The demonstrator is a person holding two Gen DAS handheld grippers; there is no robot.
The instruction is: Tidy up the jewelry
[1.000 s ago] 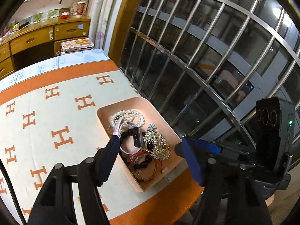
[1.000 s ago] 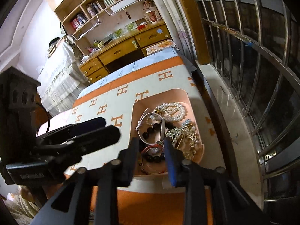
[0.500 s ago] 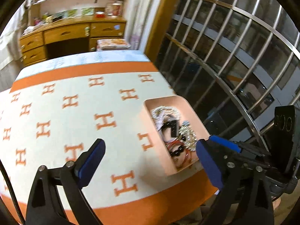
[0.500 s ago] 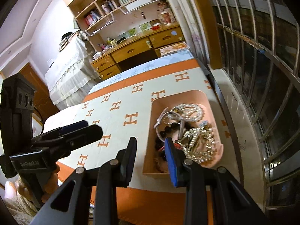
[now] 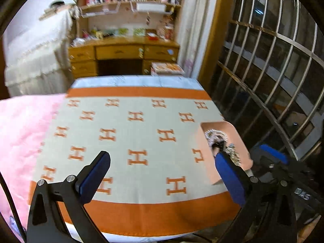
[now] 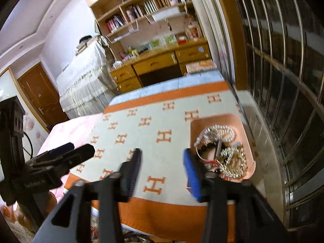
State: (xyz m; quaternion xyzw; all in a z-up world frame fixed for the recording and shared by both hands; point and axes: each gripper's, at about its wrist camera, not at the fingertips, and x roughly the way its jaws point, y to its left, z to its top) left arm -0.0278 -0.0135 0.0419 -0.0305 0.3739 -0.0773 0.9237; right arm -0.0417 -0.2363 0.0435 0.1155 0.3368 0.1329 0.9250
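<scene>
jewelry | in tray | window bars beside | blanket under

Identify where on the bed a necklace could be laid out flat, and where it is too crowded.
Free: the H-patterned blanket, from the pink quilt across to the pink tray. Crowded: the tray itself, heaped with tangled jewelry, close to the blanket's window-side edge.

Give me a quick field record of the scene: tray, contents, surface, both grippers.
tray: peach tray, near blanket's window-side edge
contents: tangled pearl strand, gold chain, dark beads
surface: cream blanket with orange H pattern
left gripper: open, empty, above blanket
right gripper: open, empty, left of tray
</scene>
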